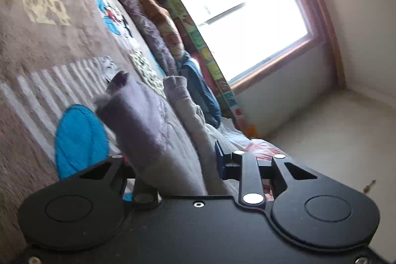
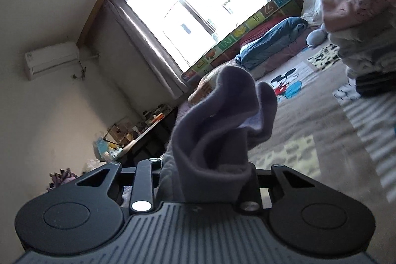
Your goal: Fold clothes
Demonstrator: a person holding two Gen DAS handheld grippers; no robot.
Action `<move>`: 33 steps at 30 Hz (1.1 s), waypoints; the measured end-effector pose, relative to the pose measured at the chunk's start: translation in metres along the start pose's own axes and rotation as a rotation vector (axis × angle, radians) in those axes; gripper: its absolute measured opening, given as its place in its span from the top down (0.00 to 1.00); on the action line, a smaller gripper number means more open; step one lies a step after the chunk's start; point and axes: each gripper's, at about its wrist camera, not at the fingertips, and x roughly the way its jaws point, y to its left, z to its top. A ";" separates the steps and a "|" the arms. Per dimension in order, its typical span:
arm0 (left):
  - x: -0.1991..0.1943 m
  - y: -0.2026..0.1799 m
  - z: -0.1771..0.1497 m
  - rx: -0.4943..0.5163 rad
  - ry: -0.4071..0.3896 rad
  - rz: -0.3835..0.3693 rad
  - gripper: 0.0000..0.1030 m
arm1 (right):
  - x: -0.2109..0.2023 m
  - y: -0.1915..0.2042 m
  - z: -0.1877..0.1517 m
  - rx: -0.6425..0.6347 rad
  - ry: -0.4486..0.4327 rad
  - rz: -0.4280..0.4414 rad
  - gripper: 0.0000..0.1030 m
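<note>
A bedroom with pale walls and a bright window (image 2: 188,6) with a wooden frame; a white air conditioner (image 2: 50,60) hangs on the wall left of it in the right wrist view. Below lies a bed under a brown patchwork bedspread (image 1: 49,46) with striped panels, blue shapes and a cartoon mouse patch (image 2: 284,85). Along the far side of the bed, near the window, lie a blue folded garment (image 2: 269,38) and a colourful picture-tile board (image 2: 237,34).

The left hand-held gripper (image 1: 173,170) is clamped on a grey-lilac garment (image 1: 148,125), whose cloth rises between its jaws in two rolled folds above the bedspread. The right hand-held gripper (image 2: 205,177) grips the same kind of grey-purple cloth (image 2: 217,120), which stands up bunched from its jaws. At the upper right of the right wrist view hangs a pile of pink and pale clothes (image 2: 356,1), blurred. A cluttered table (image 2: 138,130) stands against the far wall.
</note>
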 end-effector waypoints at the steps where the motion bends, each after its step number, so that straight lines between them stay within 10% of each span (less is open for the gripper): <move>1: 0.001 0.002 0.001 -0.002 -0.001 0.014 0.74 | 0.008 -0.003 0.002 0.002 0.002 0.001 0.69; 11: 0.005 0.018 -0.001 0.038 0.129 0.294 0.71 | 0.042 -0.058 -0.036 0.104 0.136 -0.223 0.69; 17: -0.044 0.020 0.019 0.047 -0.038 0.418 0.46 | 0.034 -0.080 -0.060 0.187 0.155 -0.327 0.53; 21: -0.063 0.011 0.031 0.075 -0.074 0.401 0.42 | 0.018 -0.074 -0.054 0.142 0.095 -0.378 0.42; 27: -0.038 0.009 0.029 0.012 0.083 0.290 0.32 | 0.004 -0.062 -0.044 -0.001 0.016 -0.421 0.40; 33: -0.005 0.009 0.018 -0.004 0.163 0.351 0.32 | 0.018 -0.050 -0.046 -0.134 0.067 -0.400 0.40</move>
